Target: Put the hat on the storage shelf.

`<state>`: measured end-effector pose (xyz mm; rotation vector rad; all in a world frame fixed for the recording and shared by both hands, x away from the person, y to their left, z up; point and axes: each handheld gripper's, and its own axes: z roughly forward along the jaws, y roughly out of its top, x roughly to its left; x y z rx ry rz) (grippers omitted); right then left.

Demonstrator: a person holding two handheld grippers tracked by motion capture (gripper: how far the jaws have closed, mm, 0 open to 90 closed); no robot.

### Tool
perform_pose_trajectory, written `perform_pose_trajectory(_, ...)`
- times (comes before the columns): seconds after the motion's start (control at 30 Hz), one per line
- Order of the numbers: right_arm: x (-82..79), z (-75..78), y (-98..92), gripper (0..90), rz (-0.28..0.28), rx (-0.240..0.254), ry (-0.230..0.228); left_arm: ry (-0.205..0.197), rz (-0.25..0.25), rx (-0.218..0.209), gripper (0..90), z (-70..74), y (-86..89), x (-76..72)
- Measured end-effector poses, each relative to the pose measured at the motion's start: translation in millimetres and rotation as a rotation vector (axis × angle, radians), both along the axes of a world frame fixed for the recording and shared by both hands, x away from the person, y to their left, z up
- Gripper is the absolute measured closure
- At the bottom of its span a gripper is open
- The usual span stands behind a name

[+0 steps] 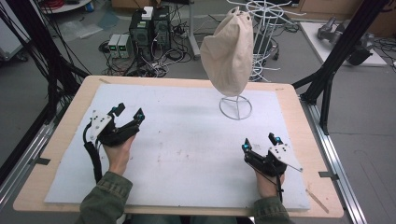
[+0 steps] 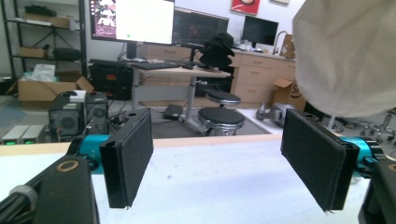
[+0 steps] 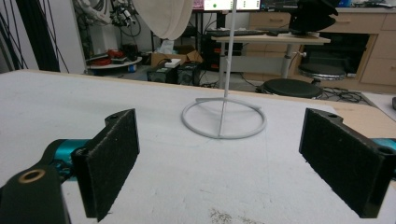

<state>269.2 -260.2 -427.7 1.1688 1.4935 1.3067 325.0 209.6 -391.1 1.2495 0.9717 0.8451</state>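
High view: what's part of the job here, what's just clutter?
Job: cream hat on white wire stand; left gripper and right gripper, both open, on the white mat.

Clutter: floor computers, second wire rack.

The high view looks forward and down over the whole worktop. Both gripper views sit low, facing across it toward the cream hat on its wire stand.

A hat sits on a stand at the surface's far middle; the left hand-held gripper lies near-left, the right hand-held gripper near-right.
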Motion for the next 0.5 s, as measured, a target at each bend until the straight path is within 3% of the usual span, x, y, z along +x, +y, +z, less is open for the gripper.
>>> perform_pose_trajectory(0.5, 0.4, -0.7, -0.2, 11.3, -0.008, 0.010, 0.009, 0.034, 0.109, -0.009, 25.6, -23.2, 44.6, -26.0)
